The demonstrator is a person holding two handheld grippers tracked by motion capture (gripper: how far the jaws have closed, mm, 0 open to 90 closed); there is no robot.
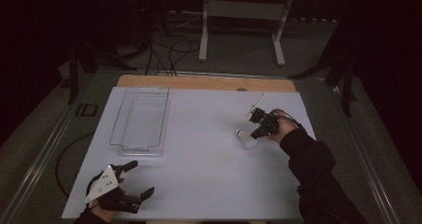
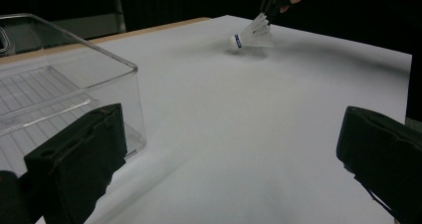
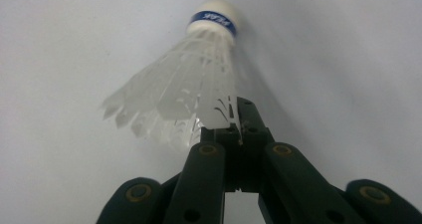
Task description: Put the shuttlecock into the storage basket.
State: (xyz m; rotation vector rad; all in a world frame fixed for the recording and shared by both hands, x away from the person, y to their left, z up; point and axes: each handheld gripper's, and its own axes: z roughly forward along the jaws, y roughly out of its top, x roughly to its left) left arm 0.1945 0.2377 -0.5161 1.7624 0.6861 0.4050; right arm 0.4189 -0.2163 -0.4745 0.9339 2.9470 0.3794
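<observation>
The desk (image 1: pixel 199 184) is wearing a smooth, matte white sheet, with a strip of bare wood showing along its far edge. Near the far-left corner, a clear plastic bin (image 1: pixel 141 120) is sitting: rectangular, thin-walled, with rounded corners and a ribbed floor.

The shuttlecock (image 1: pixel 247 139) is sitting toward the right edge of the desk, about midway between near and far. It is showing a rounded white cork tip, a blue printed band behind the tip, and a flared skirt of stiff, translucent white feathers with ragged ends.

The right hand-held gripper (image 1: pixel 260 129) is pinching the rim of the feather skirt. Its black jaws are standing fully closed on a feather edge, with the cork tip pointing away from the hand and toward the left side of the desk.

The left hand-held gripper (image 1: pixel 137 180) is resting at the near-left corner. Its jaws are standing wide apart and are holding nothing.

The right gripper view is showing the grip point and the band lettering on the shuttlecock (image 3: pixel 199 84). The left gripper view is showing the shuttlecock (image 2: pixel 251 35) raised off the sheet with a soft shadow beneath it, and the bin wall (image 2: pixel 99 89) close beside the padded, coarse-textured left jaw. Whether the cork is touching the sheet, I cannot tell.
</observation>
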